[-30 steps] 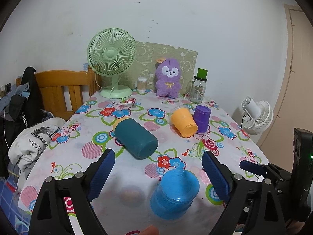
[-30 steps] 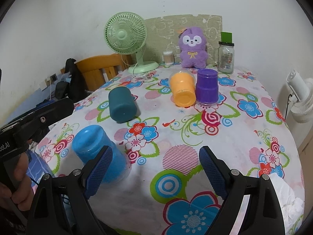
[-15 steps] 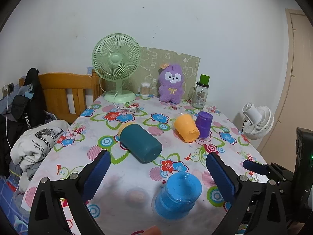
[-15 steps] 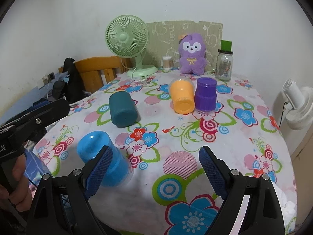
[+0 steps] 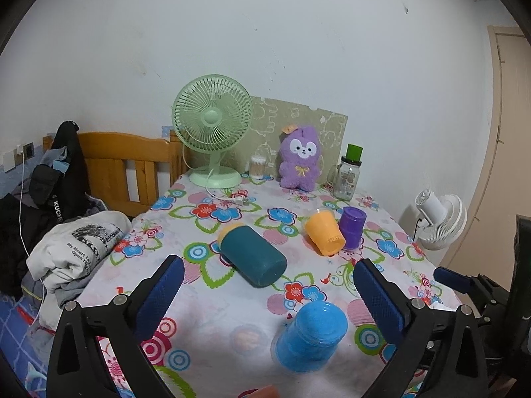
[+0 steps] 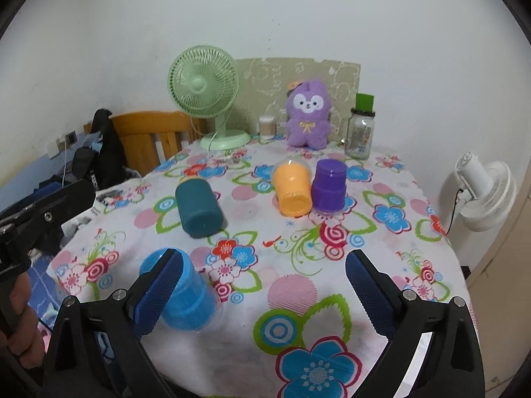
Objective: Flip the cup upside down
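A light blue cup stands upside down near the front edge of the flowered table; it also shows in the right wrist view. A teal cup lies on its side mid-table. An orange cup lies tilted against an upside-down purple cup. My left gripper is open and empty, held back above the blue cup. My right gripper is open and empty, with the blue cup behind its left finger.
A green desk fan, a purple plush toy, a small jar of swabs and a glass jar with a green lid stand at the table's back. A wooden chair with clothes is left; a white fan is right.
Both grippers have drawn back and risen from the table, so the cups look smaller and farther. The blue cup stands where it was; no cup has moved.
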`<state>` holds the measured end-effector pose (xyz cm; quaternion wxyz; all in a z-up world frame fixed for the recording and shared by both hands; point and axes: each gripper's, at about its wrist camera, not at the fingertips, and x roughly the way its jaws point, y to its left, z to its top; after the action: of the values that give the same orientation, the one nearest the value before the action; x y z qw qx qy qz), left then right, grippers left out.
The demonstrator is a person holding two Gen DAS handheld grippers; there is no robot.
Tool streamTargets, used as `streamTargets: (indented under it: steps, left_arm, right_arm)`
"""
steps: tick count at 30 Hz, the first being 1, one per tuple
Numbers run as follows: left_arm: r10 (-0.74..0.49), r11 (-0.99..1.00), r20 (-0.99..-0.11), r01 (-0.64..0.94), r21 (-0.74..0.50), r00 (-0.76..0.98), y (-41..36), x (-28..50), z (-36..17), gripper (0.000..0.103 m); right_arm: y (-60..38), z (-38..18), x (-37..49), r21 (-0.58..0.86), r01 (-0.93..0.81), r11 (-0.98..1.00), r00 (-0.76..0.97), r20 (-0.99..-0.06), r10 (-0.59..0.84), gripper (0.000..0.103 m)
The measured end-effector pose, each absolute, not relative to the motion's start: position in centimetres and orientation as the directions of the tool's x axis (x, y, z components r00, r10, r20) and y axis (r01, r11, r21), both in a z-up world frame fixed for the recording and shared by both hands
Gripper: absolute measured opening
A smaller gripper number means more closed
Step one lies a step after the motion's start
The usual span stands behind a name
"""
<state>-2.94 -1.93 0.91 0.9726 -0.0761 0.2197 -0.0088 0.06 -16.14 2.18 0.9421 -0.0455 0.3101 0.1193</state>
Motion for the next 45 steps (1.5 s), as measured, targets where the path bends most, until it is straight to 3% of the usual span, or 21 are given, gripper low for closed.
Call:
streamTargets:
  steps: [17,31,45]
  left_arm:
    - [-0.016,0.990,-0.360,-0.035,-0.133,0.933,-0.9,-3.8,3.7,0.103]
    - [0.040,0.991,-0.268,-0.073,-0.114,0.963,1.0,-4.4,6.4,0.103]
    - [0.048,0.993,-0.269,-0.075,-0.091,0.962,0.5,-4.7,6.1,0.103]
  right_arm:
    - [-14.3,7.9,-1.9,-0.077,-0.207,0.975,0.879,-0.453,0.151,0.103]
    - [-13.5,10.5,-1.8,-0.094,-0.123,0.988,0.915,-0.395,0.076,0.103]
    - [-13.1,10.8,-2.6,-0.126,-0.110,0.986,0.930,-0.363,0.058,0.103]
